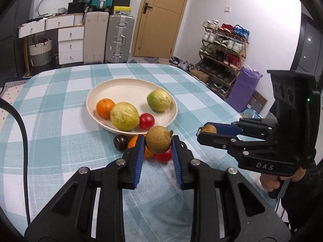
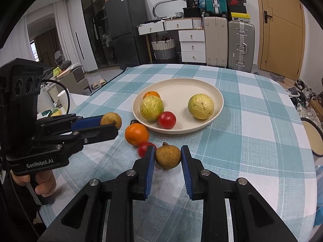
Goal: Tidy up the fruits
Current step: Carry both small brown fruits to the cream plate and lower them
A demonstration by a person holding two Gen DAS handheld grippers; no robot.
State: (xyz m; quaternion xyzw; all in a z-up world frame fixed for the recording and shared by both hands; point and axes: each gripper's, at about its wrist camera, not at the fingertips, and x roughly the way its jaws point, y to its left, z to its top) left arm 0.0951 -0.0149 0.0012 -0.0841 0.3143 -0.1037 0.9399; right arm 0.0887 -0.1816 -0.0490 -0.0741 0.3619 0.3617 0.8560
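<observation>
A cream plate (image 1: 129, 84) (image 2: 181, 88) on the checked tablecloth holds an orange (image 1: 105, 108), two yellow-green guavas (image 1: 124, 116) (image 1: 159, 100) and a red tomato (image 1: 146, 121). My left gripper (image 1: 158, 141) is shut on a brown round fruit (image 1: 158, 139), held above the cloth near the plate's front rim; it also shows in the right wrist view (image 2: 110, 120). My right gripper (image 2: 168, 155) is shut on a second brown fruit (image 2: 167, 156); it also shows in the left wrist view (image 1: 209, 129). Loose on the cloth lie an orange (image 2: 136, 134), a tomato (image 2: 144, 148) and a dark plum (image 1: 120, 142).
The table's edges fall away at left and right. Suitcases (image 1: 109, 36), white drawers (image 1: 70, 44) and a door (image 1: 161, 18) stand behind it. A shoe rack (image 1: 224, 48) and purple bag (image 1: 243, 88) are at the right. A stool (image 2: 313, 137) stands beside the table.
</observation>
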